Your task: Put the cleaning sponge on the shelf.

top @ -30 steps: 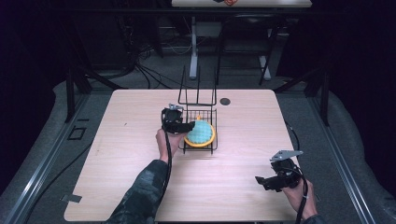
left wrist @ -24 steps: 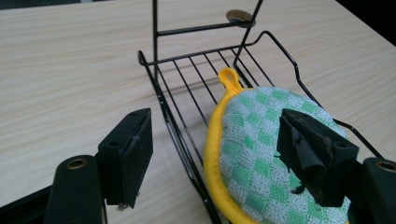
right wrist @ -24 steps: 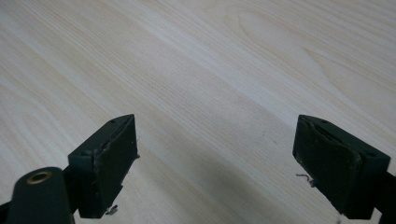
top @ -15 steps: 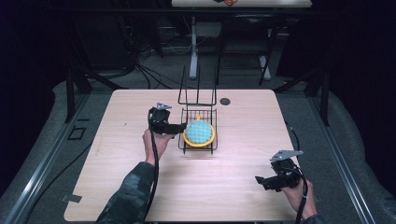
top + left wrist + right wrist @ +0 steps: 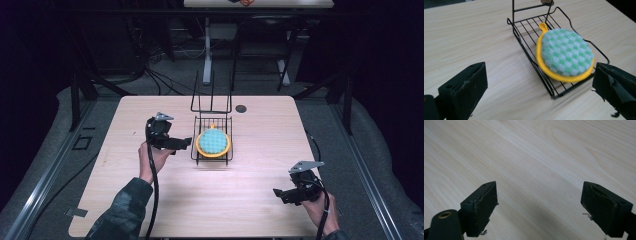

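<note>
Left gripper [image 5: 183,144] is standing released, jaws just having been opening to full spread with nothing between them; it is hovering just left of the black wire rack [image 5: 200,154], pointing at it. Inside the rack the round green-checked pot holder with yellow rim and loop [image 5: 213,142] is lying flat on the wire floor, loop toward the rack's upright back, near the middle of the pale wooden tabletop [image 5: 150,200] and closer to its far edge. Right gripper [image 5: 286,194] is idling with its jaws spread and empty, near the tabletop's near right corner. Judgement: placement appears done; remaining is drawing the left hand clear.
</note>
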Tool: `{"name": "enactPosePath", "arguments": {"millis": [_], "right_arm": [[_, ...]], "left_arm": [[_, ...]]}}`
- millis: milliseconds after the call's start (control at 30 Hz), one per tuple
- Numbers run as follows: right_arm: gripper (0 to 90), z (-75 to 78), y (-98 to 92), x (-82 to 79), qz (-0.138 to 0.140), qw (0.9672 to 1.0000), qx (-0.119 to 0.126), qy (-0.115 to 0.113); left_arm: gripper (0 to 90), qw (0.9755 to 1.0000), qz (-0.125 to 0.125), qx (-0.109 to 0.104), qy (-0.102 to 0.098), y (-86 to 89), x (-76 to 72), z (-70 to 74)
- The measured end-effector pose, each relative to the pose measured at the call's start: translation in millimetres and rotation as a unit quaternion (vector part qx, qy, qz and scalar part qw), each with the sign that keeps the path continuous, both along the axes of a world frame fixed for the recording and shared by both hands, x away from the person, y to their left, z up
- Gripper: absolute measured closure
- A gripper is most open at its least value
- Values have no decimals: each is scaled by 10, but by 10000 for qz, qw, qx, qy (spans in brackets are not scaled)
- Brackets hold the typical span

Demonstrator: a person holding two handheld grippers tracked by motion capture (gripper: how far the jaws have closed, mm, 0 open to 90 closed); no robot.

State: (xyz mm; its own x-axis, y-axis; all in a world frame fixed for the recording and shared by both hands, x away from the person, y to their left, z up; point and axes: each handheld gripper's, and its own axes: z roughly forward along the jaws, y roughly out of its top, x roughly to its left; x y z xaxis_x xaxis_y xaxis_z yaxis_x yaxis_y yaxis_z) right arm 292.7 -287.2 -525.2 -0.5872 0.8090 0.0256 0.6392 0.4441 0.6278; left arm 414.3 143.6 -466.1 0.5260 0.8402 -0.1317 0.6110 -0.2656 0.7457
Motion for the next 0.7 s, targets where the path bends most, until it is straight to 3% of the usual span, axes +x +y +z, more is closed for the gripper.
{"name": "enactPosePath", "arguments": {"millis": [67, 333, 500, 700], "right_arm": [[134, -2, 0, 1, 0, 10000, 5, 11], [134, -1, 4, 4, 38, 10000, -69, -17], [134, -5, 5, 6, 34, 10000, -90, -3], [134, -6, 11, 7, 21, 10000, -82, 30]], "left_arm": [[0, 10000, -16, -54, 21, 49, -54, 23], [0, 9999, -64, 92, 30, 215, -333, 53], [0, 9994, -155, 197, 257, 324, -546, -45], [0, 9985, -192, 356, 361, 384, -711, -144]]}}
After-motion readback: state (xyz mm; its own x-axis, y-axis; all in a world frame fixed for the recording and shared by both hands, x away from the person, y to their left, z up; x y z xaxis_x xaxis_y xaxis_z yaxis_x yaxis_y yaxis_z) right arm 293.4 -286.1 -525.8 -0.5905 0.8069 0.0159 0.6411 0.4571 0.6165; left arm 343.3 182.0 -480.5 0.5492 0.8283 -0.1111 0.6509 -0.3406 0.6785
